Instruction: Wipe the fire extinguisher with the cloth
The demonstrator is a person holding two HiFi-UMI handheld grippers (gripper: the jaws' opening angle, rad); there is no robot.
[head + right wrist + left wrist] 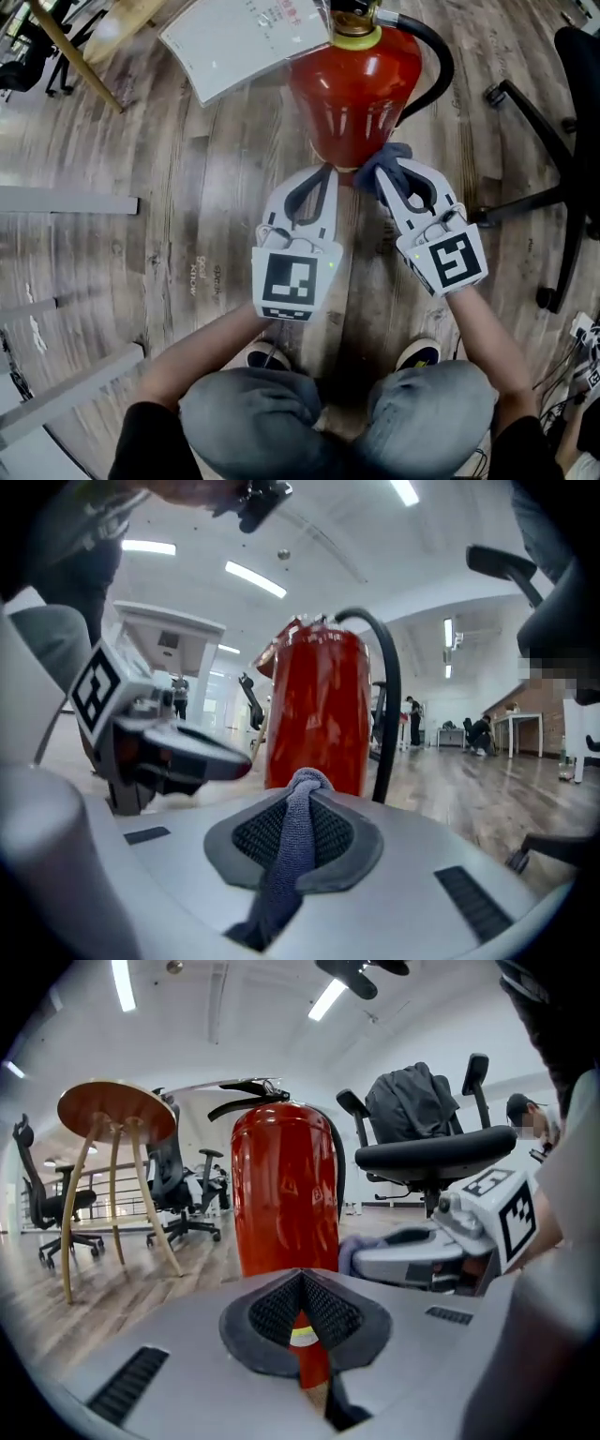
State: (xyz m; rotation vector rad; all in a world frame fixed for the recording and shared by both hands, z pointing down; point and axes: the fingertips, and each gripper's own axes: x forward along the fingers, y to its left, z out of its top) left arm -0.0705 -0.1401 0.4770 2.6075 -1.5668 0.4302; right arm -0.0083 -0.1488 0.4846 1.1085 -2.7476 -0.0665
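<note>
The right gripper (pixel 386 180), clamping the cloth (pixel 392 153), is pointing at the upright fire extinguisher (pixel 356 94) just ahead, while the closed, empty left gripper (pixel 324 174) is hovering alongside.

One fire extinguisher (pixel 361 84), one cloth (pixel 386 157) — two tools (pixel 327 174) (pixel 388 186)

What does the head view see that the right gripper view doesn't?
Only the head view shows the person's jeans, shoes and a white board. Only the right gripper view shows ceiling lights and people far off. Both show the red fire extinguisher, the blue cloth pinched in the right hand-held gripper, and the left hand-held gripper.
</note>
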